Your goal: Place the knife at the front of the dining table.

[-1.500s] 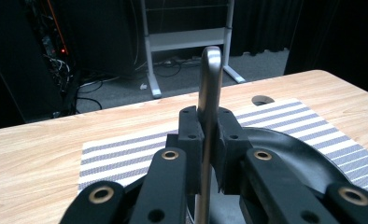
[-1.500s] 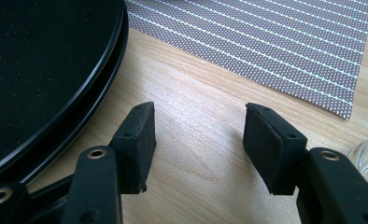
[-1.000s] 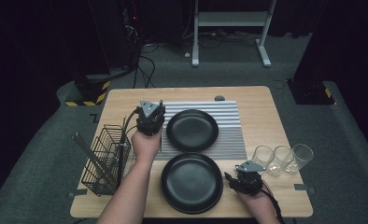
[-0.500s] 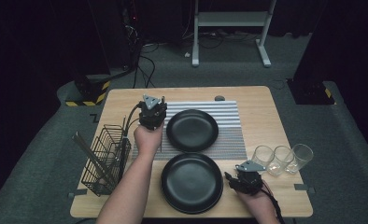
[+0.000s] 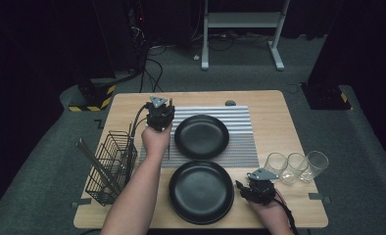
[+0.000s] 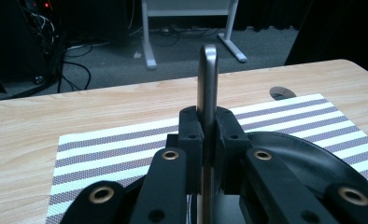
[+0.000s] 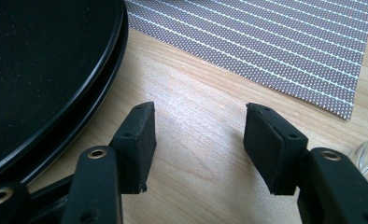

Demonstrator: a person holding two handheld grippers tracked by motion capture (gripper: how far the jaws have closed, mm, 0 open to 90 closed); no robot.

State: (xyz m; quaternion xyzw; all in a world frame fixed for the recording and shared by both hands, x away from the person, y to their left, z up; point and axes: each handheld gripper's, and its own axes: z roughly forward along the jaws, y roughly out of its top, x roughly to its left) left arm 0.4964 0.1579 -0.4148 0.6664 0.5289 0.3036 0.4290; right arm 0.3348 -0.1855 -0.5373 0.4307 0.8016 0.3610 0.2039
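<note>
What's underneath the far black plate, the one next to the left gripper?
The far black plate lies on a striped placemat, which rests on the wooden table. The mat's middle is hidden under the plate.

Setting: lab or recording studio staged as a dining scene. Evidence: lone wooden tabletop (image 5: 269,105) on grey carpet (image 5: 357,142); black curtained surround; loose cables (image 5: 149,46) and equipment with a red indicator light at rear; white metal stand (image 5: 240,19); hazard-striped base (image 5: 95,98) on floor.
</note>
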